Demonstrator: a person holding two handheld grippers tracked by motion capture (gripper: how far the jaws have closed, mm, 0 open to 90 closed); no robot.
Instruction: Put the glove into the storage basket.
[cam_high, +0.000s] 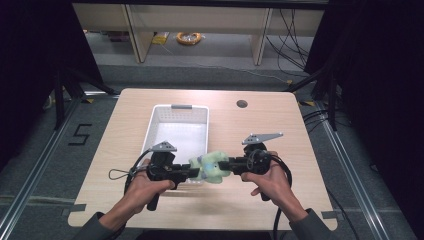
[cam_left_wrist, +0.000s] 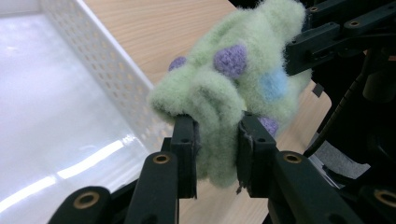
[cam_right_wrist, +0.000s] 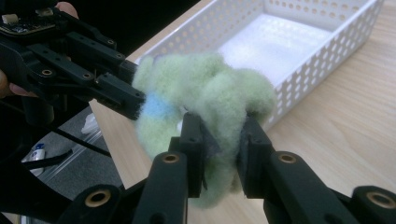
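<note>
Black hard fingers of the left gripper pinch one fuzzy pale-green sock, dotted with purple and blue wool spots. Opposite, the right gripper clamps the same soft bundle, so two grippers hold one sock, aloft just beside the near corner of one white perforated plastic basket on the pale wooden worktop.

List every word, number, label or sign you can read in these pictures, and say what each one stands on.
"5": a large black numeral marked on the grey floor, left of the table.
The small item with blue on the floor, seen in the right gripper view, may carry print, but it is too small and blurred to read.
Nothing readable on the white basket, the green fuzzy sock, or either hand-held gripper.
</note>
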